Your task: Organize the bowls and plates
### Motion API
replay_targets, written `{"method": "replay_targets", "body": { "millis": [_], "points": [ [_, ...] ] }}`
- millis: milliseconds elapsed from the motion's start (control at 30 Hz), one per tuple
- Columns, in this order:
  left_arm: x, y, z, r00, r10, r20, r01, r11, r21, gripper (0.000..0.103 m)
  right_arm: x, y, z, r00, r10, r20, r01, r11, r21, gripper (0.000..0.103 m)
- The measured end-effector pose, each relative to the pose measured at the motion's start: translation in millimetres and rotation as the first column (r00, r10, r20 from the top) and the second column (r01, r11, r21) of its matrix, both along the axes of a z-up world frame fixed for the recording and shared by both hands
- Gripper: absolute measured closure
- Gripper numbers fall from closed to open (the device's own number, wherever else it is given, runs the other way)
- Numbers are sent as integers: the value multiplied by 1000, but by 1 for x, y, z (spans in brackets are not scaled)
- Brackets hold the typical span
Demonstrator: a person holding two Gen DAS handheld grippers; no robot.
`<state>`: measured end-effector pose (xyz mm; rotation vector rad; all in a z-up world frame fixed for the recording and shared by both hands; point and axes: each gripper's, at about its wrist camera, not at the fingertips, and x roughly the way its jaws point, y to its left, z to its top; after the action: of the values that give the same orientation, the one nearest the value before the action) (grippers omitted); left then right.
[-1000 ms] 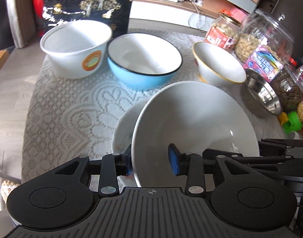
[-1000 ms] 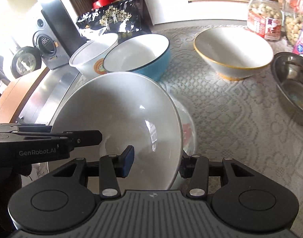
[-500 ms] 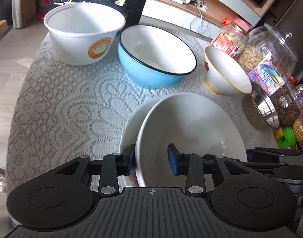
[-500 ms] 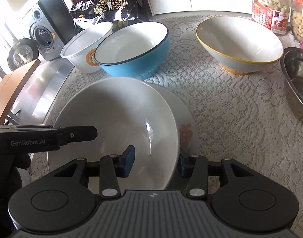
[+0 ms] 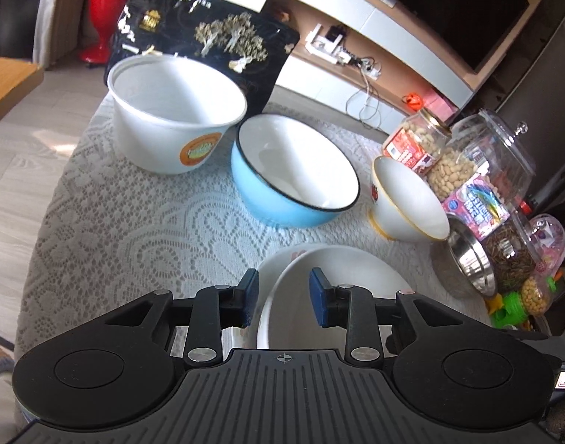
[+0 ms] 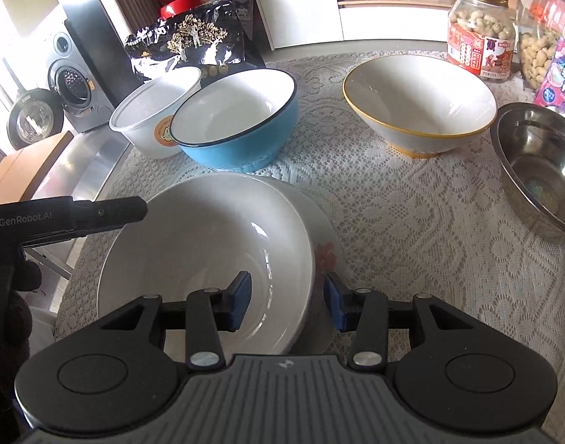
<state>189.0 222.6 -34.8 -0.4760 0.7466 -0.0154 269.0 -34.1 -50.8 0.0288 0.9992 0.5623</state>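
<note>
A plain white bowl (image 6: 204, 244) sits inside a flower-patterned white bowl (image 6: 326, 248) on the lace tablecloth. My right gripper (image 6: 286, 301) is open, its fingers straddling the white bowl's right rim with gaps on both sides. My left gripper (image 5: 284, 298) is open, its fingers straddling the left rim of the same bowl (image 5: 341, 288). Behind stand a blue bowl (image 5: 293, 181), a white tub with an orange sticker (image 5: 175, 114) and a gold-rimmed bowl (image 5: 408, 199).
A steel bowl (image 6: 541, 166) sits at the right. Jars of nuts (image 5: 419, 144) and snacks (image 5: 482, 174) line the right edge. A black foil bag (image 5: 204, 40) stands behind the tub. The table edge (image 5: 34, 244) is on the left.
The white bowl has come down level into the patterned bowl. Both grippers have opened their jaws off its rim and the left one has drawn back.
</note>
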Motion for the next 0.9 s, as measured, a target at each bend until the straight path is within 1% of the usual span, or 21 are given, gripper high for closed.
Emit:
{"method": "replay_targets", "body": {
  "millis": [33, 100, 133, 200, 233, 267, 333, 400, 433, 467, 533, 567, 667, 767, 833, 900],
  "points": [
    [-3, -3, 7, 999, -1, 51, -1, 1000, 24, 70, -1, -6, 2, 1000, -14, -2, 14, 1000, 19, 60],
    [-8, -10, 21, 990, -26, 138, 22, 999, 29, 70, -3, -19, 8, 999, -38, 24, 37, 998, 51, 60],
    [-9, -16, 29, 982, -51, 182, 49, 999, 12, 70, -4, -28, 14, 997, -54, 55, 51, 997, 63, 60],
    [-6, -31, 39, 970, -94, 226, 103, 994, -30, 70, -7, -46, 23, 987, -97, 127, 89, 994, 65, 59],
    [-1, -41, 42, 965, -115, 234, 130, 990, -50, 70, -8, -56, 28, 978, -126, 165, 117, 991, 60, 59],
    [6, -54, 45, 964, -138, 227, 157, 985, -70, 70, -8, -70, 31, 965, -168, 202, 160, 986, 57, 58],
    [29, -87, 43, 969, -186, 164, 206, 972, -112, 70, -5, -97, 35, 940, -248, 233, 238, 969, 71, 54],
    [51, -113, 36, 974, -209, 91, 221, 963, -152, 70, 4, -129, 33, 911, -341, 231, 330, 940, 85, 54],
    [66, -130, 27, 976, -214, 39, 217, 960, -177, 70, 9, -145, 31, 896, -383, 225, 375, 924, 82, 52],
    [75, -140, 22, 977, -215, 9, 212, 958, -193, 70, 15, -164, 27, 878, -426, 217, 421, 904, 74, 51],
    [93, -163, 5, 973, -226, -47, 210, 951, -227, 70, 28, -192, 18, 853, -480, 204, 479, 876, 58, 49],
    [102, -172, -2, 970, -233, -68, 210, 947, -244, 70, 34, -205, 14, 846, -496, 197, 497, 866, 48, 49],
    [130, -193, -22, 966, -224, -130, 176, 936, -306, 70, 53, -236, 1, 831, -527, 177, 530, 847, 38, 49],
    [150, -200, -34, 975, -166, -147, 101, 923, -372, 70, 64, -250, -7, 829, -530, 181, 530, 846, 52, 49],
    [161, -204, -38, 981, -114, -158, 47, 925, -376, 70, 72, -253, -8, 836, -517, 186, 517, 855, 55, 49],
    [170, -209, -41, 981, -91, -169, 29, 940, -340, 70, 81, -251, -5, 847, -488, 209, 489, 871, 50, 49]
  ]
}}
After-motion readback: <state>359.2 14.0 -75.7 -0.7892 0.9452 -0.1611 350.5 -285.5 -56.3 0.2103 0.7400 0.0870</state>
